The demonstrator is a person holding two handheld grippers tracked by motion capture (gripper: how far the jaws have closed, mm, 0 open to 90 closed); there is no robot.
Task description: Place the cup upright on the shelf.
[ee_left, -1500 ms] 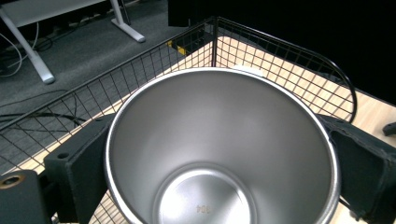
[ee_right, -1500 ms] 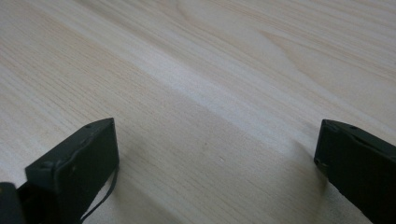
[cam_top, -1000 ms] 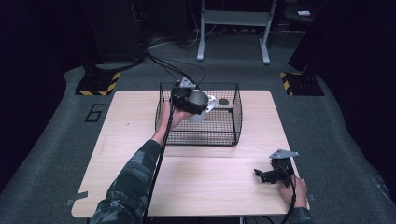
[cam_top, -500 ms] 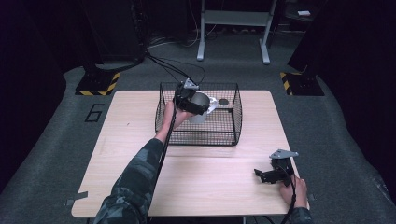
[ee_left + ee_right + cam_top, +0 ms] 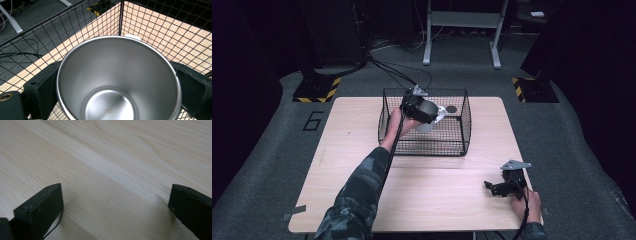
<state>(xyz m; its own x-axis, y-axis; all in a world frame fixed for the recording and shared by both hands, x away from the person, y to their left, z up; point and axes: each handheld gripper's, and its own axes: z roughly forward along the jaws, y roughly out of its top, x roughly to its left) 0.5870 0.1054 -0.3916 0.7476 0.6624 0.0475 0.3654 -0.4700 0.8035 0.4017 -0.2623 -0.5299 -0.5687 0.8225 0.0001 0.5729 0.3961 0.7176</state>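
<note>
A shiny steel cup (image 5: 117, 82) sits between the black jaws of my left gripper (image 5: 117, 75), which is shut on the cup's sides; I look straight into its bare inside. In the high view the left gripper (image 5: 419, 107) holds the cup (image 5: 436, 117) inside a black wire basket (image 5: 427, 145) at the middle back of the wooden table (image 5: 432, 200). My right gripper (image 5: 492, 189) rests near the table's front right corner. It stands open (image 5: 116, 205) over bare wood with nothing between its jaws.
The basket's mesh walls (image 5: 75, 27) surround the cup on all sides. A small dark round object (image 5: 451, 109) lies on the basket floor, right of the cup. A white edge (image 5: 132, 37) peeks out behind the cup's rim. Cables trail off the table's far side.
</note>
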